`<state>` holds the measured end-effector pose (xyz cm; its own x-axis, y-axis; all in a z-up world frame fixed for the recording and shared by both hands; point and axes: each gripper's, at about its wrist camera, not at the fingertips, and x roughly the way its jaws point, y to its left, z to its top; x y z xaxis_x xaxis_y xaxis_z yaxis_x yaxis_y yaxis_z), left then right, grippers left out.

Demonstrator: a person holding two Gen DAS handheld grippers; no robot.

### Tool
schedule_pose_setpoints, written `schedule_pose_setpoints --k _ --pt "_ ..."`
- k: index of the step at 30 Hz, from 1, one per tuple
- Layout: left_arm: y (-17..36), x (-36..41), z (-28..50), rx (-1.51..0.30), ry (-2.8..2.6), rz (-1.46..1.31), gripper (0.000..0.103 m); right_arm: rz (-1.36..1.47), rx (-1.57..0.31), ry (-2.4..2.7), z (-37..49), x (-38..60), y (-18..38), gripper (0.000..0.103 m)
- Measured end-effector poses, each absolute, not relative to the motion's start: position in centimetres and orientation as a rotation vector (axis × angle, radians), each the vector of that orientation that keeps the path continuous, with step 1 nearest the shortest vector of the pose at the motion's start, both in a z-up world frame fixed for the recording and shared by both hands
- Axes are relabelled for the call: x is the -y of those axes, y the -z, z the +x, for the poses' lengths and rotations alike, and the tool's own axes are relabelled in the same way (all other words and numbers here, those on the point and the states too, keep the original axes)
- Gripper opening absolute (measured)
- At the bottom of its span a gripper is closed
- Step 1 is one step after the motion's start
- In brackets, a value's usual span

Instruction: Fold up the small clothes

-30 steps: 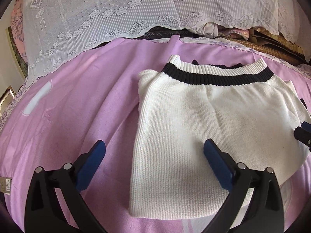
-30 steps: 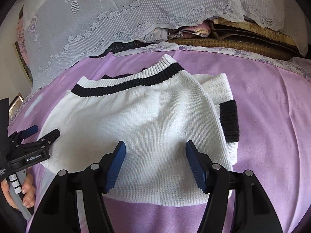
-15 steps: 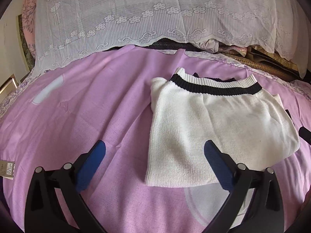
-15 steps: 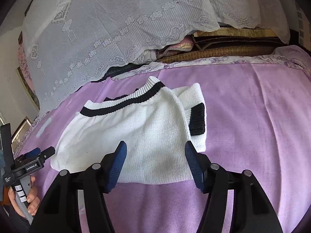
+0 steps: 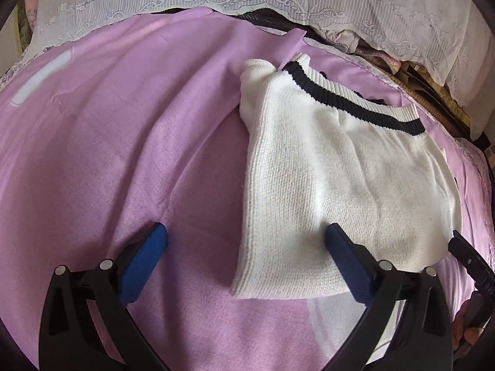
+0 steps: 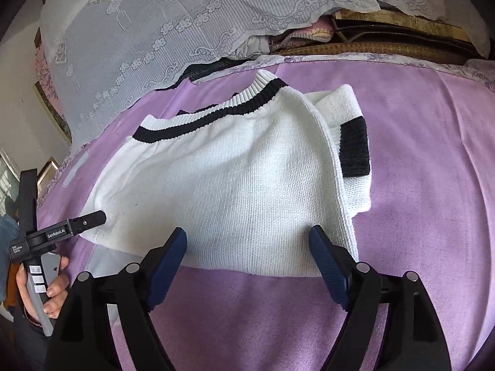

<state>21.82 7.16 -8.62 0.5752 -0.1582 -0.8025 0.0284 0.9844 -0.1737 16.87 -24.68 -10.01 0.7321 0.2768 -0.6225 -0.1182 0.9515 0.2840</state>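
A purple sheet (image 5: 130,142) is covering the bed, lying in soft creases, with a pale white strip (image 5: 40,77) showing on it near the far left. White lace cloth (image 6: 161,27) is draping over the pile behind the bed. Under its hem, folded bedding (image 6: 297,35) and woven mats (image 6: 386,48) are peeking out.

We lose the sweater's (image 5: 340,167) near hem behind our blue finger pad (image 5: 346,259), and its far sleeve hides underneath.
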Motion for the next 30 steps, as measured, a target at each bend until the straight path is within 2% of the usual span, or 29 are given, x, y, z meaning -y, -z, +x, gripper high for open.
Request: schedule_pose_setpoints --k 1,4,8,10,13,15,19,27,30 --pt "8.5 -7.1 21.7 -0.948 0.112 -0.149 0.099 0.214 -0.719 -0.221 16.8 24.4 10.0 0.093" --pt "7.7 -7.6 21.2 -0.926 0.175 -0.222 0.098 0.224 -0.666 -0.193 16.0 24.8 9.3 0.093" --pt "6.2 -8.1 20.4 -0.854 0.232 -0.302 0.098 0.382 -0.553 -0.139 15.1 28.3 8.1 0.093" --pt "5.9 -7.8 20.3 -0.836 0.216 -0.271 0.098 0.499 -0.575 -0.129 15.8 30.5 8.9 0.093" --pt "7.6 -7.0 21.8 -0.927 0.132 -0.185 0.098 0.646 -0.652 -0.112 17.2 32.8 11.2 0.093" --pt "9.0 -6.5 22.7 -0.974 0.107 -0.134 0.099 0.632 -0.665 -0.115 17.6 32.6 11.5 0.093" --pt "8.5 -5.7 22.3 -0.943 0.073 -0.069 0.099 0.533 -0.686 -0.082 17.9 31.1 11.4 0.094" --pt "3.8 -3.9 19.1 -0.775 0.105 -0.048 0.098 0.793 -0.630 -0.223 17.9 35.0 12.0 0.094" --pt "3.1 -0.9 18.2 -0.760 0.130 0.045 0.098 0.787 -0.636 -0.287 18.4 35.2 11.8 0.099"
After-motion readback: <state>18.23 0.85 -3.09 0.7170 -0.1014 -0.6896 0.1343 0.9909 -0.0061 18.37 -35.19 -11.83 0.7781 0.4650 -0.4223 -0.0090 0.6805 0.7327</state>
